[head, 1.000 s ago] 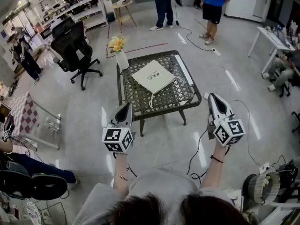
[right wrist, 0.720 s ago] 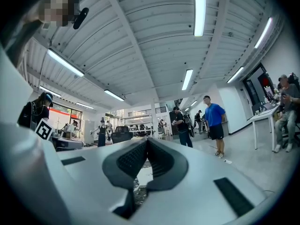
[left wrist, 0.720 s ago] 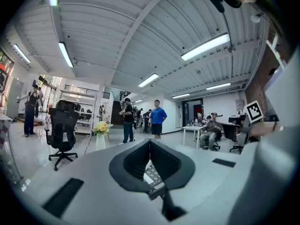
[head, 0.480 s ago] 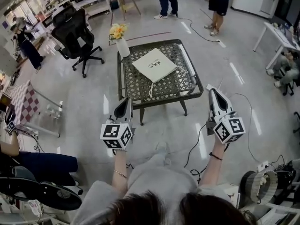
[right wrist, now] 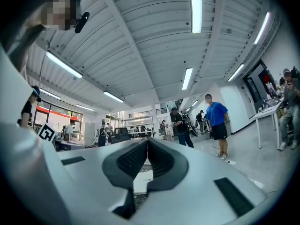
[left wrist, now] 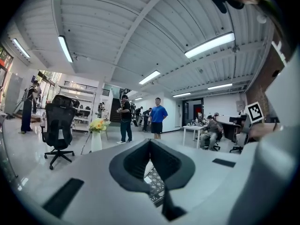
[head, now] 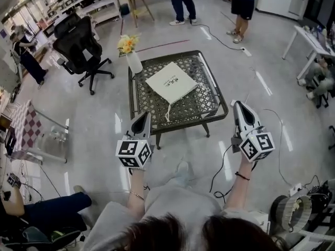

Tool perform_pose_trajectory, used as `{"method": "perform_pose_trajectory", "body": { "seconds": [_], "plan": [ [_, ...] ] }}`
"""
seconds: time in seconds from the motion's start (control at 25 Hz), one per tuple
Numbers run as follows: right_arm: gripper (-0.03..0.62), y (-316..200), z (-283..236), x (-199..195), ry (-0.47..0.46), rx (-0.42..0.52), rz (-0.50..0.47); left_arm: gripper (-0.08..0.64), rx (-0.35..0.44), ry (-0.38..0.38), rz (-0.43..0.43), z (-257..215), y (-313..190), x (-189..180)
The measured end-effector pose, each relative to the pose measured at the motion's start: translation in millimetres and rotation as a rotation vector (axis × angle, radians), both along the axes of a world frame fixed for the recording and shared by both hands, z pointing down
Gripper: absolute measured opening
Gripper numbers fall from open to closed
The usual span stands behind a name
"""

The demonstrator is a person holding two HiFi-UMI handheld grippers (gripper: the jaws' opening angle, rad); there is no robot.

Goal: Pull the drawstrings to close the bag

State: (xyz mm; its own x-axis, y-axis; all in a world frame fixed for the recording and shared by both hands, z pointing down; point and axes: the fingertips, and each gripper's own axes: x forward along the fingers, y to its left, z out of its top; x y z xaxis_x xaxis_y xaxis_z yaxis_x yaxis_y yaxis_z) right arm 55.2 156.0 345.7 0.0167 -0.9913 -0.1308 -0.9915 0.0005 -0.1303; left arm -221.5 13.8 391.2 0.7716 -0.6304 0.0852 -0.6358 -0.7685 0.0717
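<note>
Holding a tool out in each hand, the person is standing short of the bench (head: 149, 103), and by my reading the task is not yet getting under way. The left gripper (head: 142, 116) is hovering off the bench's near left corner. The right gripper (head: 238, 105) is hovering just off its near right corner. Both are pointing roughly level towards the bench, forearms reaching forward, marker cubes facing up at the head view. Each gripper's jaws are pressing together with nothing between them, and neither is touching anything; the gripper views are showing only a sliver of the bench's lattice through the gap below the jaws. On the bench, the drawstrings (head: 168, 111) are trailing slack from the bag's nearer corner towards the bench's near edge, apparently untouched. The bag (head: 171, 82) is lying flat and turned cornerwise around the middle of the bench, slightly towards its far side; whether its mouth is gaping I cannot tell. So everything is remaining to do: reaching in, gripping the cords and drawing them tight. Just off the bench's far left corner a vase of flowers (head: 132, 59) is standing, an office chair (head: 78, 43) is sitting farther left of it, and people are standing well beyond the bench's far side.
</note>
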Motion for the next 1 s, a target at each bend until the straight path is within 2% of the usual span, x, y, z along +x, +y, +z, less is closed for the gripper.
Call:
{"method": "perform_pose_trajectory", "body": {
  "seconds": [0.44,1.0],
  "plan": [
    [0.023,-70.1,-2.2,27.0,0.011,-0.020,0.048,0.025,-0.015,0.034,0.052,-4.8,-77.5,45.2],
    [0.023,-109.1,29.5,40.2,-0.019,-0.080,0.071,0.025,-0.079,0.004,0.088,26.1,-114.5,75.3]
  ]
}}
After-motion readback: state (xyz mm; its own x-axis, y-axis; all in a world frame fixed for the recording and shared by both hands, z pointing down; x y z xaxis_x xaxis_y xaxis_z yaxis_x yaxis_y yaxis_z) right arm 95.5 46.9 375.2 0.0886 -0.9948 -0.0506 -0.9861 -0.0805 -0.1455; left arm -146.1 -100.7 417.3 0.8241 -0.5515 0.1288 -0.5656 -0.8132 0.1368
